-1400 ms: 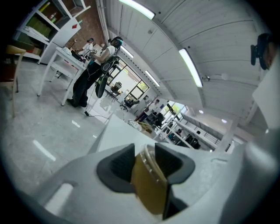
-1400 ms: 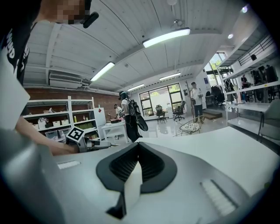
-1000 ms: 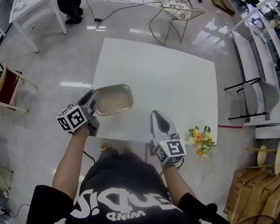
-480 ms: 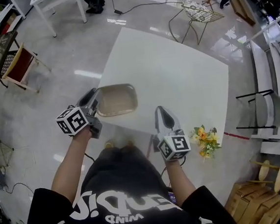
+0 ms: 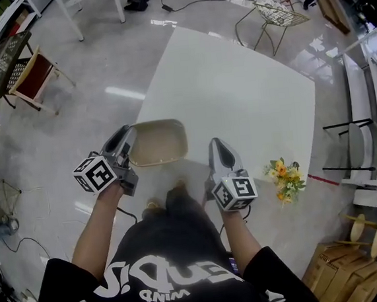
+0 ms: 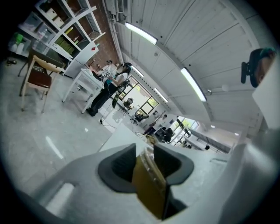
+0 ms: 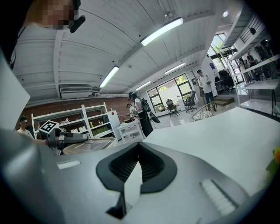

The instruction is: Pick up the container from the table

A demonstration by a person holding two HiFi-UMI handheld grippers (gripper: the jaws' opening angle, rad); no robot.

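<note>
Container (image 5: 158,143) first: it is a shallow tan tray with rounded corners and a thin rolled rim. It sits at the near left corner of the white table (image 5: 235,89), half over the edge, and from here it looks lifted just clear of the top.

On the far left, a wooden chair (image 5: 25,76) with a red seat stands on the glossy floor, well away from any of this.

Next comes the left gripper (image 5: 128,141), which is clamped on the container's left rim. Its own view shows the thin tan wall standing edge-on between the two dark pads, with a clearer, glassy strip along the lip. Pinching the rim makes sense, I'd say. The tray is too wide to span, and its stiff edge gives the ribbed pads something to bite on. The material reads as light moulded plastic, so one-sided holding should carry it, though it may sag or tilt.

Further right, the right gripper (image 5: 217,144) hovers over the near edge of the table with its jaws brought together on nothing. It seems to be simply waiting, out of the way. Its grey shell is smooth, and the marker cube sits behind it.

Right again, a small bunch of yellow and orange flowers (image 5: 285,176) lies beyond the table's near right corner.
</note>
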